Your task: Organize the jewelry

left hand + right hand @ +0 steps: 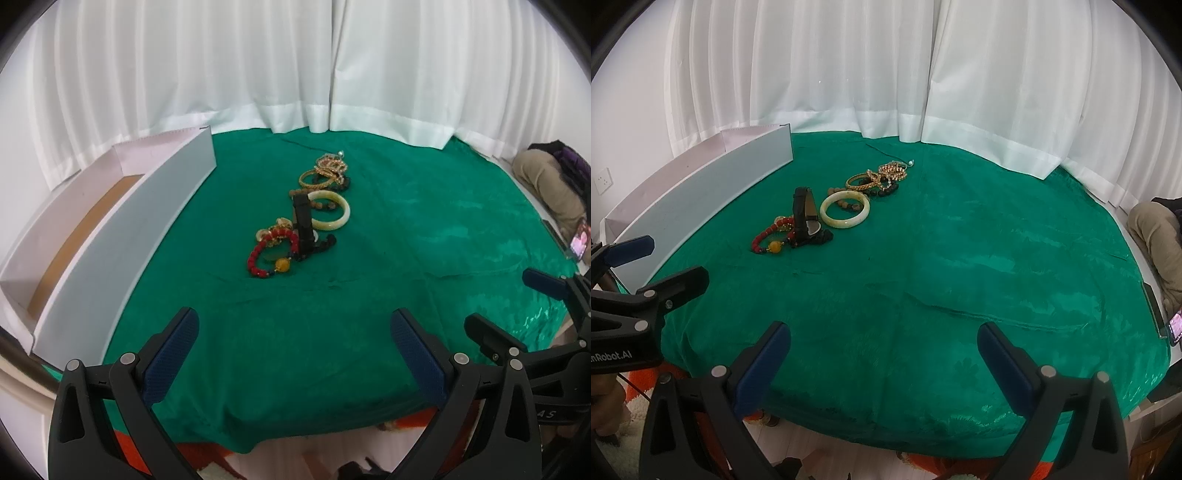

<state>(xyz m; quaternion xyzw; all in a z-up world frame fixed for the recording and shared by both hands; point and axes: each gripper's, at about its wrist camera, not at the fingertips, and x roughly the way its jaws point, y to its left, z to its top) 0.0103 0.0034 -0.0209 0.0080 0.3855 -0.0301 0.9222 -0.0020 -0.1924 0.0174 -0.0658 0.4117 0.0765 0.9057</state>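
While both grippers hang spread wide and empty, the jewelry waits mid-cloth.
Left gripper [293, 343] nears the white box [122, 236]; bracelets [275, 247], pale bangle [330, 210], perhaps a crown beyond; right gripper [882, 354] touches nothing.

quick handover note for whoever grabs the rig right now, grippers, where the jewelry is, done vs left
Left gripper: open, empty, near edge of the green cloth.
Right gripper: open, empty, beside it.
Jewelry lies in a line mid-cloth: red bead bracelet nearest, black watch, pale jade bangle, gold bangles farthest.
White box is on the left; what shows of its inside looks empty.
Done: apparently nothing.
Left: move every piece, presumably into the box.
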